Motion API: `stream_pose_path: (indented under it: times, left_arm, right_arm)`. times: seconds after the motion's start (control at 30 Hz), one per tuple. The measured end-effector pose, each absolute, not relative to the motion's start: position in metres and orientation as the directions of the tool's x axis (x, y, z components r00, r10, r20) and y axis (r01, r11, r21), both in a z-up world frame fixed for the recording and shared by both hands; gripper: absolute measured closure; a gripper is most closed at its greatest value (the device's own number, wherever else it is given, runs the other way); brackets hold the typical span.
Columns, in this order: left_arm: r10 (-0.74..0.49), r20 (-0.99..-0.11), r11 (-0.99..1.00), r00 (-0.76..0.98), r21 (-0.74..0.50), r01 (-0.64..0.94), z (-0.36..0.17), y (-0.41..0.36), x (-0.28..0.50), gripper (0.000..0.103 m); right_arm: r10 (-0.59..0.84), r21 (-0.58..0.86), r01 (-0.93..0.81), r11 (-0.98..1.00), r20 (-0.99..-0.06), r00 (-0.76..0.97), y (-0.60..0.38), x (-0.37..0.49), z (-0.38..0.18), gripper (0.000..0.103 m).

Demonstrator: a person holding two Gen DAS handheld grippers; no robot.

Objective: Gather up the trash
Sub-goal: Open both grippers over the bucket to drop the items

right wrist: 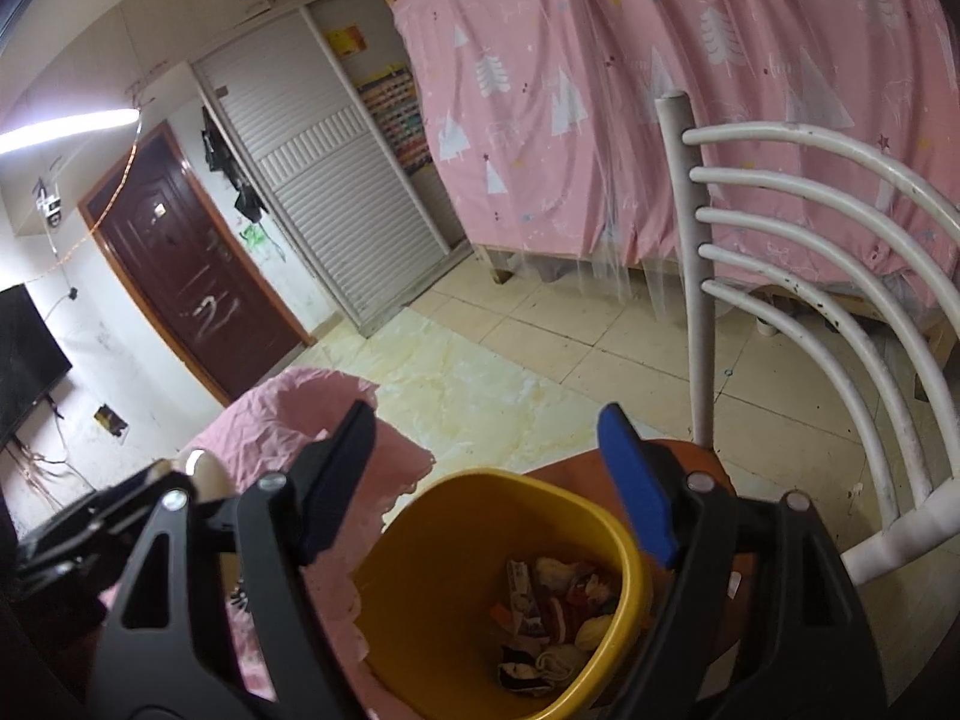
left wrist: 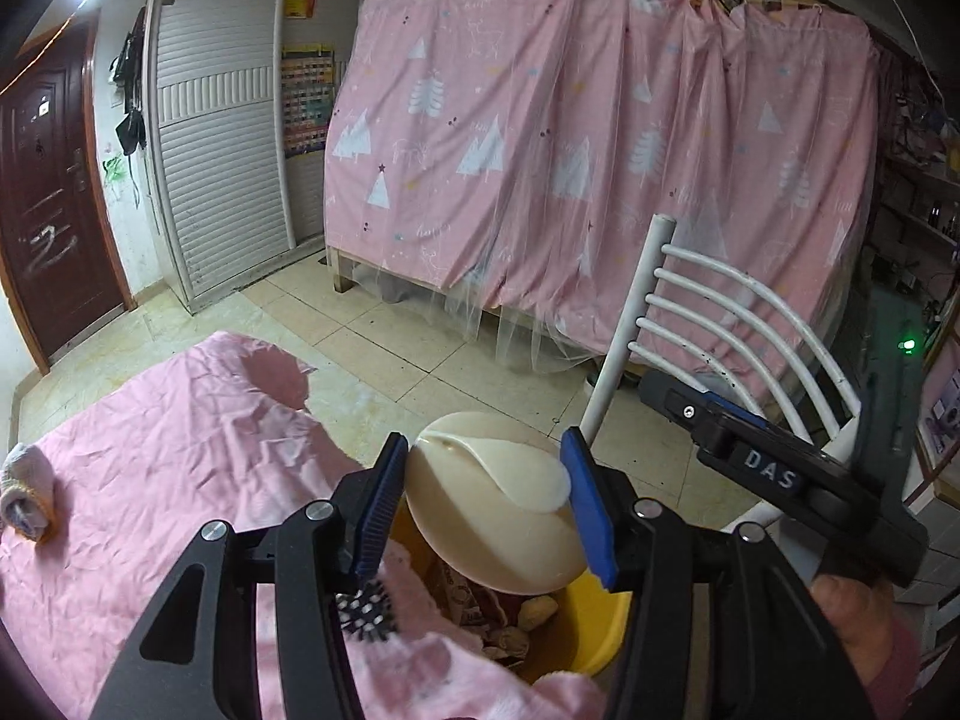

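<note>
Pink tablecloth (left wrist: 150, 450); lid (left wrist: 492, 516) over yellow bin (right wrist: 498, 588)

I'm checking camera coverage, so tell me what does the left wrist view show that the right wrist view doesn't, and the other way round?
Only the left wrist view shows the cream lid clamped in the left gripper, a rolled cloth on the pink sheet, and the right gripper's black body.

Only the right wrist view shows the right gripper open and empty above the bin, the orange stool seat under it, and a dark TV screen.

Both show the yellow bin with wrappers inside, the white chair, the pink curtain and the brown door.
</note>
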State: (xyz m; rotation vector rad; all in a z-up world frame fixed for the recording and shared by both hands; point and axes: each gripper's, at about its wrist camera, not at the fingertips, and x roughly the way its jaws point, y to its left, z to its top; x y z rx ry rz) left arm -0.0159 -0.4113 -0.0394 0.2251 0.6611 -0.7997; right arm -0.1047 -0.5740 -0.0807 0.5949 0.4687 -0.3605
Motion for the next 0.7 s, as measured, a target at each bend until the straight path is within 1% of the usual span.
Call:
stream_pose_path:
  times: [0.03,0.07,0.13,0.27,0.7]
  left_arm:
    - [-0.588,-0.628,0.684,0.51,-0.05,0.728,-0.041,-0.413,-0.016,0.053]
    - [-0.59,-0.632,0.679,0.503,-0.053,0.732,-0.042,-0.417,-0.016,0.042]
    - [-0.598,-0.627,0.676,0.499,-0.062,0.734,-0.04,-0.416,-0.018,0.033]
    - [-0.595,-0.617,0.682,0.516,-0.047,0.73,-0.036,-0.412,-0.02,0.032]
    - [-0.582,-0.569,0.743,0.581,-0.083,0.664,-0.009,-0.351,-0.01,0.03]
  right_arm:
    - [-0.189,0.449,0.451,0.771,-0.516,0.836,-0.575,-0.104,-0.081,0.029]
    - [-0.188,0.451,0.451,0.77,-0.515,0.836,-0.575,-0.105,-0.081,0.029]
    - [-0.187,0.45,0.451,0.771,-0.516,0.836,-0.575,-0.105,-0.081,0.029]
    - [-0.18,0.446,0.446,0.776,-0.522,0.834,-0.575,-0.104,-0.082,0.029]
    - [-0.146,0.409,0.395,0.823,-0.519,0.842,-0.537,-0.084,-0.069,0.029]
